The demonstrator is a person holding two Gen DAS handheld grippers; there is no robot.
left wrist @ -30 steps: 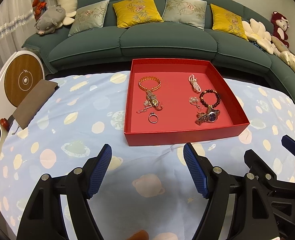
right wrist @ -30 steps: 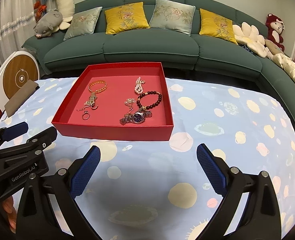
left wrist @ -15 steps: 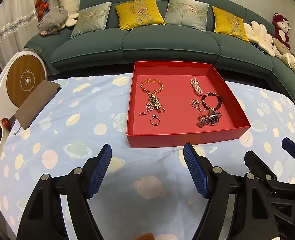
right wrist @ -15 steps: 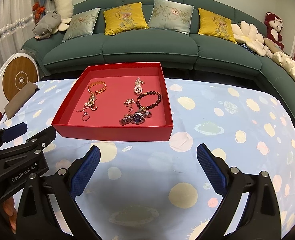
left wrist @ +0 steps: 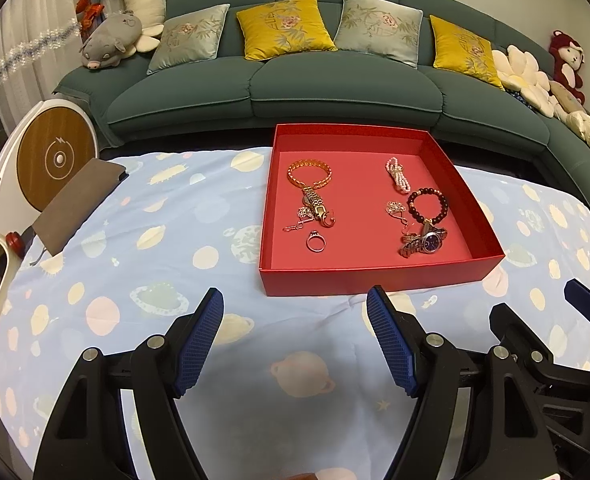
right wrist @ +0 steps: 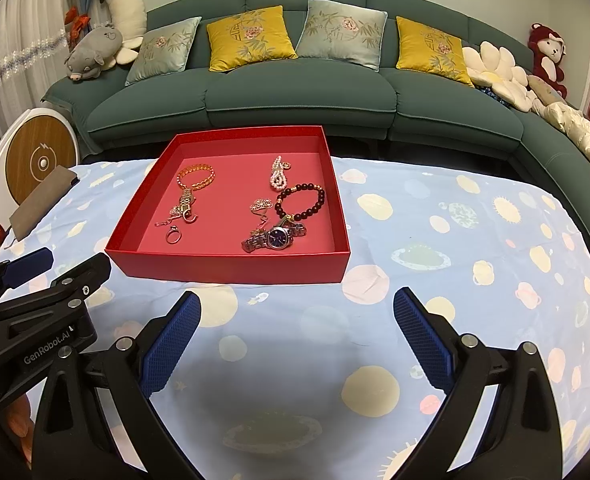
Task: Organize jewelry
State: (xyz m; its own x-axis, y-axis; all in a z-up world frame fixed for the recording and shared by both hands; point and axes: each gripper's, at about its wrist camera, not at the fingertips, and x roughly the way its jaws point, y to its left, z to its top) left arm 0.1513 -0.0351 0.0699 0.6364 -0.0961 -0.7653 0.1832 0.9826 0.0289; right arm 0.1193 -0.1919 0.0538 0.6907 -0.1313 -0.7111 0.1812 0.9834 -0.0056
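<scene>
On the counter, near the far edge, the red box (left wrist: 379,278) is sitting with all the jewelry loose inside: gold bracelet (left wrist: 309,173), ring (left wrist: 315,243), pearl strand (left wrist: 397,175), dark bead bracelet (left wrist: 428,205) and a watch (left wrist: 426,242). The left tool (left wrist: 295,336) and right tool (right wrist: 297,330) are both hovering just short of the box, spread wide and gripping nothing. Risk, I'm guessing: the watch and bead bracelet are touching a small chain, so grabbing one could be dragging the others along. That ring looks tiny for those pads too.
</scene>
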